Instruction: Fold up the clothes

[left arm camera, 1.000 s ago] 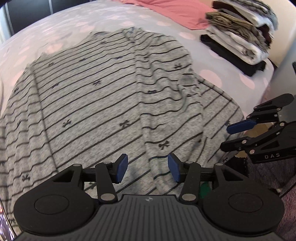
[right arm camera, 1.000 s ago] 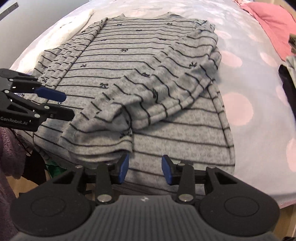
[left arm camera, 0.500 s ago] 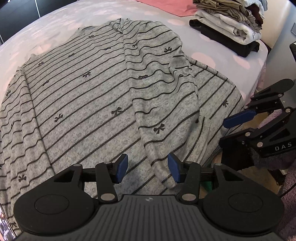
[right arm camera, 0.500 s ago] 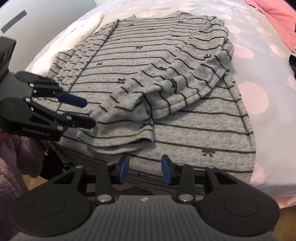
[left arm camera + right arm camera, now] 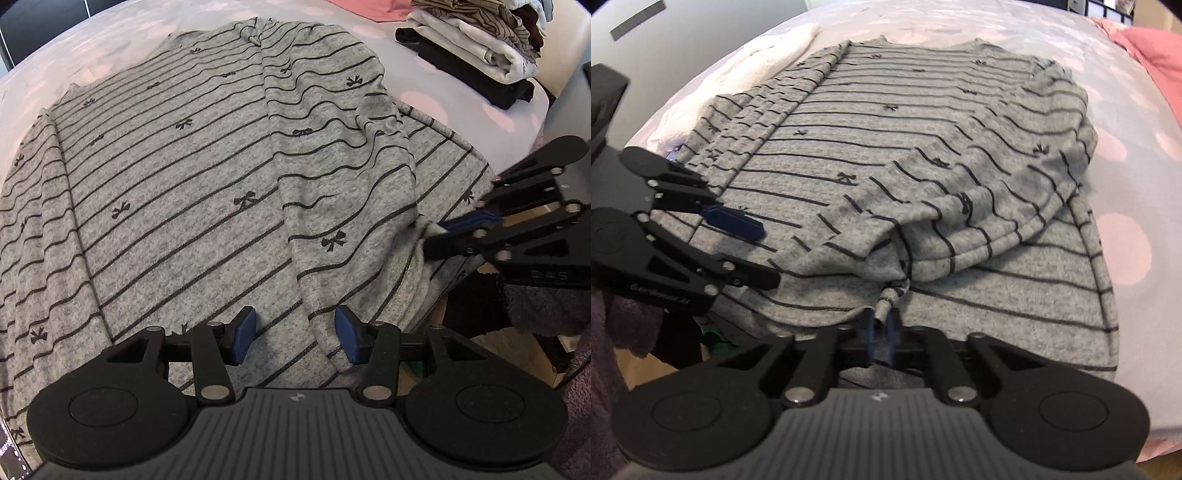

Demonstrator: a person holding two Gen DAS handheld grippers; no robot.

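One grey striped top (image 5: 905, 155) lies spread on the dotted bed (image 5: 1145, 122), my right claw (image 5: 881, 334) has just clamped a pinch of its hem, my left claw (image 5: 294, 334) hangs half-open, empty, one folded stack (image 5: 476, 48) beyond

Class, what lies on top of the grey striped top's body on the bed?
Its own sleeve, folded across the grey striped top. The right gripper pinches fabric at the near edge. What lies beneath the sleeve is hidden.
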